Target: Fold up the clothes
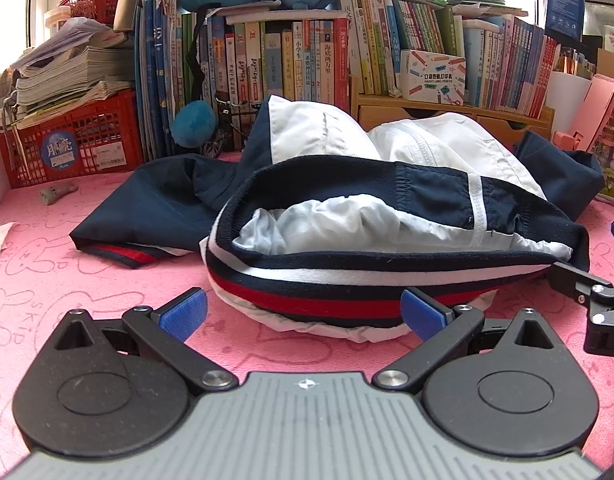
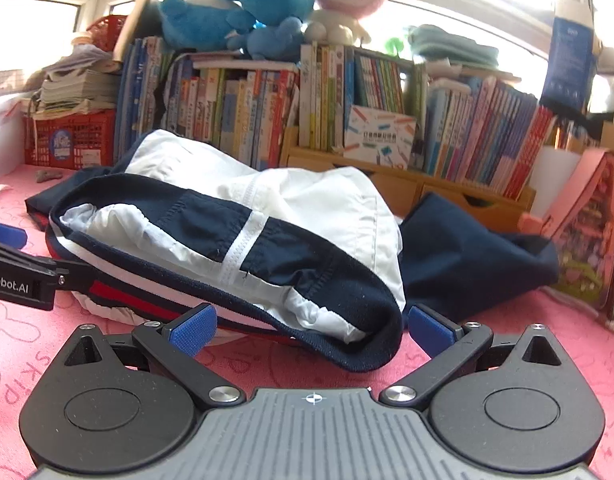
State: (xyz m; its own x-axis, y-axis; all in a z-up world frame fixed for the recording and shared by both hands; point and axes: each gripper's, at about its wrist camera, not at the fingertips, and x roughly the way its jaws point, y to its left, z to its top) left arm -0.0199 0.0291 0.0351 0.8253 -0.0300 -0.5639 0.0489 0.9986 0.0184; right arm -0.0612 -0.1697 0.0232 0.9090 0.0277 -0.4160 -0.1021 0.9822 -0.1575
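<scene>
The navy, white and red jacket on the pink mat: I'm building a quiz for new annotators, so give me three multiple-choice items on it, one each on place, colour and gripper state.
1. Where does the navy, white and red jacket lie?
A on the pink mat
B in the red plastic crate
C on the bookshelf

2. What colour is the jacket's inner lining?
A yellow
B white
C green

3. How is the left hand-held gripper?
A shut on the hem
B open
C out of view

Answers: 1 A, mat shows all around it. 2 B, white lining shows inside the hem opening. 3 B, its blue pads stand wide apart; the right hand-held gripper likewise.
</scene>
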